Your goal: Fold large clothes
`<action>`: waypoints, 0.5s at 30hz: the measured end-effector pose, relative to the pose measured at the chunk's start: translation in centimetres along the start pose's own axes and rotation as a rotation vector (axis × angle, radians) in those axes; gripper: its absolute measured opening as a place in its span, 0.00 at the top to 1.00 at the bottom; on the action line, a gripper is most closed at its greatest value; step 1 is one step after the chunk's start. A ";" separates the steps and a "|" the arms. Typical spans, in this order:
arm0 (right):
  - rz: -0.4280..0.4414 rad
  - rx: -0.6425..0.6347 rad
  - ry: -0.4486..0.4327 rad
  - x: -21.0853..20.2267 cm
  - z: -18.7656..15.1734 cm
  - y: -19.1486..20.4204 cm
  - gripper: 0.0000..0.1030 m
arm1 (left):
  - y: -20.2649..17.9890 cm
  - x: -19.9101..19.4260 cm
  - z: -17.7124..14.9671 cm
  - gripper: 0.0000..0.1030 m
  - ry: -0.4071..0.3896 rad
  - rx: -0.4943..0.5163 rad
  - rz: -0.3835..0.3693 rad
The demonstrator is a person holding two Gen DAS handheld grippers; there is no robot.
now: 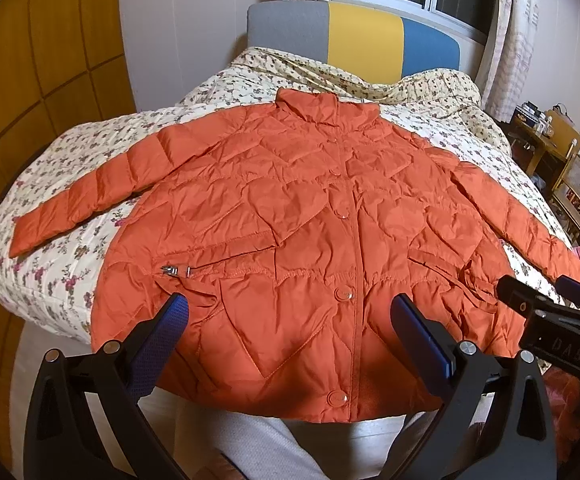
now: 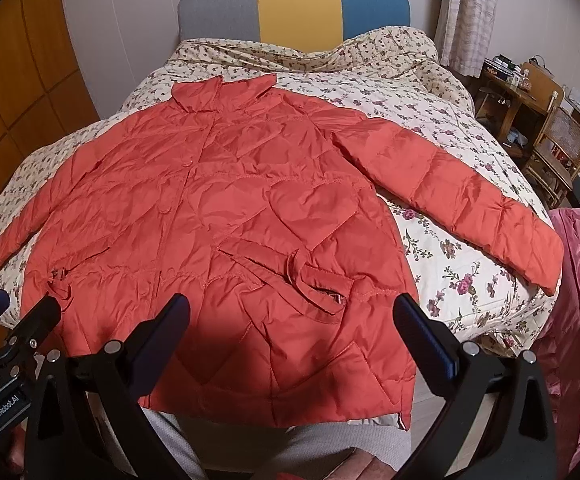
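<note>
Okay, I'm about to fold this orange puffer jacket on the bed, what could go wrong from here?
1. The jacket hem hangs over the bed's near edge, so a pull toward you may drag it off the floral quilt.
2. The puffy, slick-looking fabric could slip out of the left gripper or right gripper, both open now.
3. The loose waist strap and metal zipper pull might snag a finger.

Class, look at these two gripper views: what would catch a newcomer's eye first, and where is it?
The orange jacket lies spread flat, front up and buttoned, across the flowered bedspread, sleeves out to both sides. Behind it stands a grey, yellow and blue headboard. Both grippers, left and right, hover open over the hem.
</note>
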State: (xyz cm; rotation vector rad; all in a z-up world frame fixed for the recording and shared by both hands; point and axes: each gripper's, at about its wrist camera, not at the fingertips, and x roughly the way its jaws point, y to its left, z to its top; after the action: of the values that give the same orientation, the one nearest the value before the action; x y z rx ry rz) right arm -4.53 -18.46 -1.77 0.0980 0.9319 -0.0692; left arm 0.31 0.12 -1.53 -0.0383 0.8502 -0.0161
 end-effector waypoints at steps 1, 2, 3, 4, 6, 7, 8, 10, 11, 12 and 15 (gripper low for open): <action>-0.001 0.003 -0.003 0.1 0.1 -0.2 0.02 | 0.1 0.2 0.0 0.03 0.008 0.000 -0.009; -0.002 0.005 -0.010 0.2 0.2 -0.4 0.02 | 0.1 0.4 0.0 0.03 0.018 0.003 -0.023; -0.004 0.006 -0.019 0.4 0.3 -0.6 0.02 | 0.2 0.6 0.0 0.03 0.026 0.007 -0.036; -0.006 0.008 -0.024 0.6 0.4 -0.9 0.02 | 0.3 0.9 0.0 0.03 0.033 0.009 -0.055; -0.003 0.033 -0.022 1.4 0.7 -2.0 0.02 | 0.8 1.5 0.0 0.03 0.043 -0.005 -0.083; 0.002 0.055 -0.021 1.9 0.9 -2.7 0.02 | 1.1 1.7 0.0 0.03 0.045 -0.013 -0.093; 0.012 0.080 -0.020 2.4 1.1 -3.5 0.02 | 1.5 2.0 0.0 0.03 0.042 -0.026 -0.105; 0.058 0.122 -0.033 3.4 1.4 -5.1 0.02 | 2.3 2.8 0.0 0.03 0.038 -0.045 -0.089; 0.093 0.140 -0.040 4.2 1.6 -6.1 0.02 | 2.6 3.3 0.1 0.03 0.043 -0.043 -0.076; 0.137 0.156 -0.046 5.0 1.8 -7.0 0.02 | 2.9 3.8 0.2 0.03 0.047 -0.044 -0.066; 0.217 0.222 -0.018 7.5 1.9 -9.7 0.02 | 4.7 5.8 0.6 0.03 0.082 -0.096 -0.098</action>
State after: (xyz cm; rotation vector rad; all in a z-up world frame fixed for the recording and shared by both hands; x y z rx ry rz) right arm 0.45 -28.40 -7.15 0.4020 0.8883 0.0276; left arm 4.60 4.70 -5.67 -0.1700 0.9305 -0.0695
